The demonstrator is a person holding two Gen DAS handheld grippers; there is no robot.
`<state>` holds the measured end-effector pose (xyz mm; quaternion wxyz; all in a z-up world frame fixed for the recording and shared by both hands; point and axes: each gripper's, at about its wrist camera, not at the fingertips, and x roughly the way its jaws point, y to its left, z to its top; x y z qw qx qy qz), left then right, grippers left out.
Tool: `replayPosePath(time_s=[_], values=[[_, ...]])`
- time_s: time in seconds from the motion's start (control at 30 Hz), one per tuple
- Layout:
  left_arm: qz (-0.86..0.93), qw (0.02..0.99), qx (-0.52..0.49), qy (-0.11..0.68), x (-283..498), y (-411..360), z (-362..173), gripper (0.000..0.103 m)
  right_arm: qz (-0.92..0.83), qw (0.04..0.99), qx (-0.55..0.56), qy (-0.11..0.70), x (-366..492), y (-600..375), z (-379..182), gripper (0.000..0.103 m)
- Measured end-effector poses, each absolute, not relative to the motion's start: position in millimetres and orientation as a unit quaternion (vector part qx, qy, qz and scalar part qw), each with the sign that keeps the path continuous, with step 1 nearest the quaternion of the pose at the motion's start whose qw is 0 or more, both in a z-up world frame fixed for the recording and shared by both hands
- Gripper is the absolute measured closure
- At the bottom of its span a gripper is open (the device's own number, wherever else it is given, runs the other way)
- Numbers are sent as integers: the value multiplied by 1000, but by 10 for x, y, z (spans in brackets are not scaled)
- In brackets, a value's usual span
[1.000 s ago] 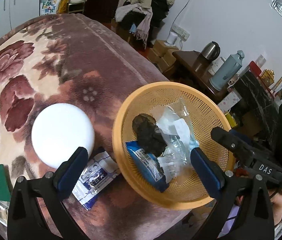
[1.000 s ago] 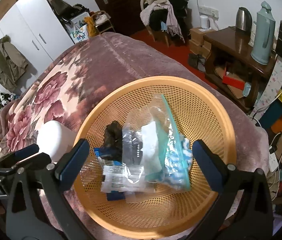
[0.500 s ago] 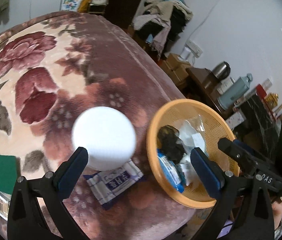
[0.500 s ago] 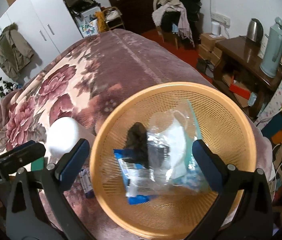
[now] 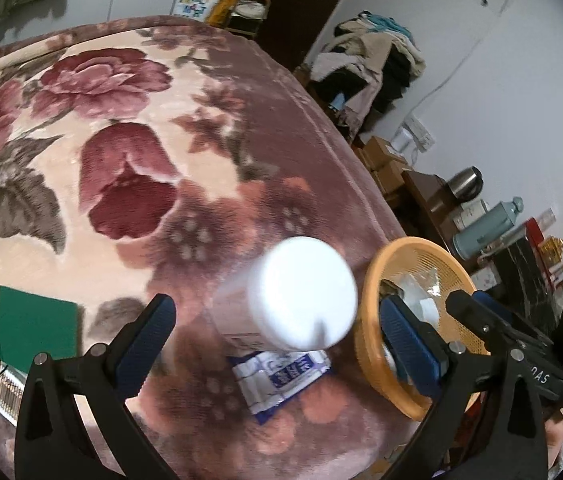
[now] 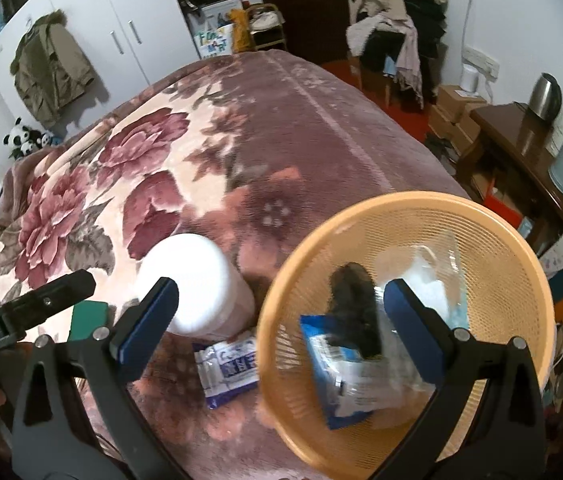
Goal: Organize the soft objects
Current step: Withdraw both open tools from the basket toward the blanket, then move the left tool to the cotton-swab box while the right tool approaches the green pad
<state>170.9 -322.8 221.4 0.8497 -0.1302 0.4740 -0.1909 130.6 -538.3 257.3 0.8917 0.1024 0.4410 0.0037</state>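
Orange mesh basket (image 6: pixel 433 208) sits on the floral blanket (image 5: pixel 129 152) at the bed's near corner; it is the landmark. Inside it: dark fuzzy lump (image 6: pixel 355 308), clear bag (image 6: pixel 433 280) with white stuff, blue-white pack (image 6: pixel 341 376). Just left of basket: white roll (image 6: pixel 193 280), upright, in clear wrap. In front of roll, flat on blanket: blue-white packet (image 6: pixel 231 366), one edge tucked under the roll, apart from basket. Further left of the roll: green card (image 5: pixel 35 326). Left gripper (image 5: pixel 277 344): jaws wide, empty, roll and packet between the fingers in view, not touching. Right gripper (image 6: pixel 281 328): jaws wide, empty, above basket's left rim.
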Motion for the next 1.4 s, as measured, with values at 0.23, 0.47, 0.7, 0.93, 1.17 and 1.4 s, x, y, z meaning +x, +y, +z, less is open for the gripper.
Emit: replayPosePath(time_s=[0.23,0.47,0.7,0.93,1.17,1.4], values=[[-161,850,-148,479,1745,-2828,2099,1,27,889,76,451,1469,-5002,2559,0],[-121,852,-162,483,1699,-2360,1983,1,58,884,53,460,1615,-4610,2511,0],[-77,849,-181,491,1640,-1862,1857,1,87,879,35,467,1719,-4200,2451,0],[-42,843,-199,498,1535,-1427,1708,1,125,872,14,474,1770,-3735,2386,0],[-3,827,-214,520,1369,-1029,1437,1,152,860,-2,487,1749,-3386,2233,0],[52,801,-231,550,1133,-591,1055,1,179,841,-13,510,1678,-3075,2001,0]])
